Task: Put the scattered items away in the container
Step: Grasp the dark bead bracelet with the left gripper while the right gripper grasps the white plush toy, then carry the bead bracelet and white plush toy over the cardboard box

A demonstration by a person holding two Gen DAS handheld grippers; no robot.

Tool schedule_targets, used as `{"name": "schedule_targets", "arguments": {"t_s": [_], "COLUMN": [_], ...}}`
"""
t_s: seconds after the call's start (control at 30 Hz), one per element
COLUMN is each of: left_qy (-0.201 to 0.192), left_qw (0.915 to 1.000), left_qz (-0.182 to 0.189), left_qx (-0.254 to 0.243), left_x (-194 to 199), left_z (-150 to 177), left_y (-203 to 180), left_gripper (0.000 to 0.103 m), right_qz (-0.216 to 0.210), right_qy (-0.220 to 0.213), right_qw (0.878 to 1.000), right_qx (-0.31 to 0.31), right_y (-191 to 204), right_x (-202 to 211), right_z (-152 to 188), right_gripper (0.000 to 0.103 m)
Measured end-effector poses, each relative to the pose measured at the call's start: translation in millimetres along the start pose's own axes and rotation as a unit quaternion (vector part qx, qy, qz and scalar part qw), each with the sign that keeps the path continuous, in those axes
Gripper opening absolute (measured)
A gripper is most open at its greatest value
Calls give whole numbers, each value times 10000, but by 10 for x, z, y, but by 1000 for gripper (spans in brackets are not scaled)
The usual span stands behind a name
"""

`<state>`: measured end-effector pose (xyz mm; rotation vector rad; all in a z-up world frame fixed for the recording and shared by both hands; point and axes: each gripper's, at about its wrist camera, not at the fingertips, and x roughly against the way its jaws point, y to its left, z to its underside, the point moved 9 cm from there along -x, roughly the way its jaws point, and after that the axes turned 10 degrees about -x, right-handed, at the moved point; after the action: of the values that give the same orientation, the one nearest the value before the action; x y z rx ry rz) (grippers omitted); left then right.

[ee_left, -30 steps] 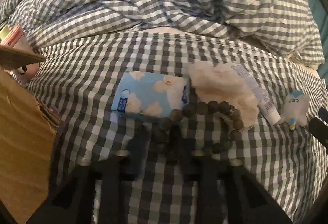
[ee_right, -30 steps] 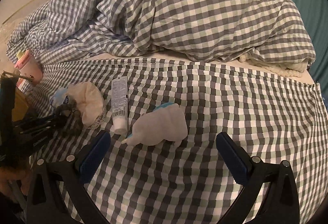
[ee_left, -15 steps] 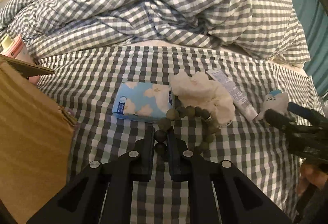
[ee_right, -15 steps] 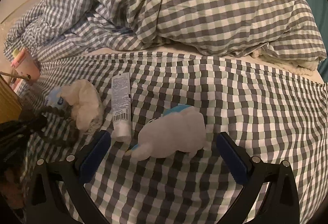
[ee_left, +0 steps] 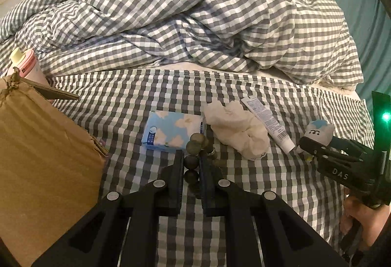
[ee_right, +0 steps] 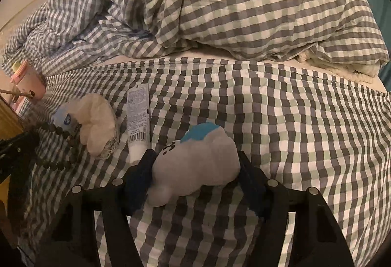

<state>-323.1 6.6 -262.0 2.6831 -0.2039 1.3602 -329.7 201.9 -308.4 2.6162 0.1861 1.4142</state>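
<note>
Black left gripper (ee_left: 191, 164) clamped on dark bead bracelet (ee_left: 193, 144) just above checked sheet (ee_left: 136, 105), right gripper (ee_right: 195, 169) closing with white plush toy (ee_right: 195, 164) between its jaws, then tissue pack (ee_left: 171, 130), crumpled cloth (ee_left: 234, 130), tube (ee_left: 266, 120), cardboard box (ee_left: 44, 159) at left, duvet (ee_left: 195, 10) beyond.

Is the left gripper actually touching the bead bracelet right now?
Touching. The left wrist view shows the left gripper shut on the bead bracelet, beads pinched between its fingers.
</note>
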Motion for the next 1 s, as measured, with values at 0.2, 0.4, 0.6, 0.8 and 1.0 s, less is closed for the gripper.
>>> {"name": "schedule_targets", "arguments": {"t_s": [0.2,0.4,0.6,0.8,1.0], "left_qy": [-89,-252,-492,-688,-924], "left_qw": [10000,9997,9987,9975,9955], "left_qz": [2,-7,-10,-51,-137], "left_qx": [-9,-51,-122,-138,-127], "left_x": [130,381,728,1086,1478], "left_z": [-26,-92,-157,-181,-171], "left_y": [-44,-119,-211,-239,-225], "left_gripper": [11,11,11,11,11], "right_qz": [-37,-86,-241,-327,-386], "right_qy": [-122,-326,-501,-737,-1002], "right_qw": [9999,9994,9984,9965,9937], "right_qx": [-41,17,81,221,331], "right_y": [-10,43,155,329,469], "right_x": [208,549,905,1310,1719], "right_z": [-23,-59,-16,39,79], "right_gripper": [65,65,65,65,65]}}
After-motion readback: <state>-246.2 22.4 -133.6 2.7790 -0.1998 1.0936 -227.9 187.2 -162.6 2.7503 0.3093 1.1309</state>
